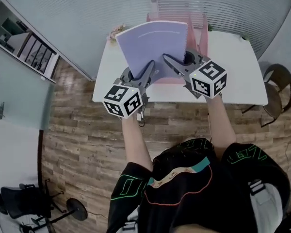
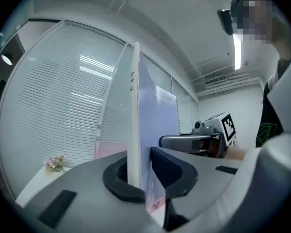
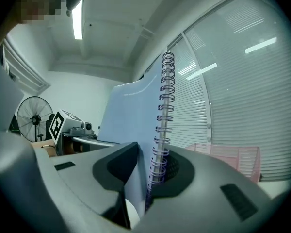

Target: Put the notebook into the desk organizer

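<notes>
The lavender spiral notebook (image 1: pixel 153 45) stands upright, pinched between both grippers over the white table (image 1: pixel 237 67). The left gripper (image 2: pixel 138 174) is clenched on the notebook's loose-page edge, its pads pressed on either cover. The right gripper (image 3: pixel 148 174) is clamped on the bound side, with the wire spiral (image 3: pixel 162 125) between its jaws. Just beyond both grippers, behind the notebook, the pink wire desk organizer (image 1: pixel 201 35) stands on the table. A small flower posy (image 1: pixel 116 31) lies farther off, left of the left gripper.
</notes>
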`<action>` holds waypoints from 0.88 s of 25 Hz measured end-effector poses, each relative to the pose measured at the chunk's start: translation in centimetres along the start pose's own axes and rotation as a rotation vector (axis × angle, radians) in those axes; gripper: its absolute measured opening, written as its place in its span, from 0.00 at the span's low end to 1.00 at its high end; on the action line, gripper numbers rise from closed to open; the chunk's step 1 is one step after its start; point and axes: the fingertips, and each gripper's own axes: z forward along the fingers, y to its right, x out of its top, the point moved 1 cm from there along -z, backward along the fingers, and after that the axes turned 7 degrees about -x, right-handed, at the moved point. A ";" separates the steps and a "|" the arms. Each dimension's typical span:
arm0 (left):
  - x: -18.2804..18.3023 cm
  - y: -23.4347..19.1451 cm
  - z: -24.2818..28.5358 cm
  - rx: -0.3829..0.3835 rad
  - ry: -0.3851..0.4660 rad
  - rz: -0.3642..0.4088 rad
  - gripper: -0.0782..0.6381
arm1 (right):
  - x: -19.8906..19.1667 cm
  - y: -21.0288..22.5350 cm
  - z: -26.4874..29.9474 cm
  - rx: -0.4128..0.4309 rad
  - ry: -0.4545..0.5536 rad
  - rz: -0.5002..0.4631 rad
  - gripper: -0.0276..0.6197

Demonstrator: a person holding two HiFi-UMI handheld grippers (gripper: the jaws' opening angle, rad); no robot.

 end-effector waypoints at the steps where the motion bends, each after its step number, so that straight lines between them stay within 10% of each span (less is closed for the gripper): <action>1: 0.1 0.0 0.7 -0.010 -0.014 -0.005 0.16 | 0.1 0.6 -0.2 -0.015 -0.001 0.013 0.19; 15: 2.6 -1.2 8.0 -0.121 -0.064 -0.015 0.18 | 2.2 7.4 -0.5 -0.117 -0.040 0.026 0.18; 22: 2.8 -3.3 9.2 0.013 -0.098 0.107 0.24 | 2.2 8.9 1.4 -0.082 -0.067 0.118 0.13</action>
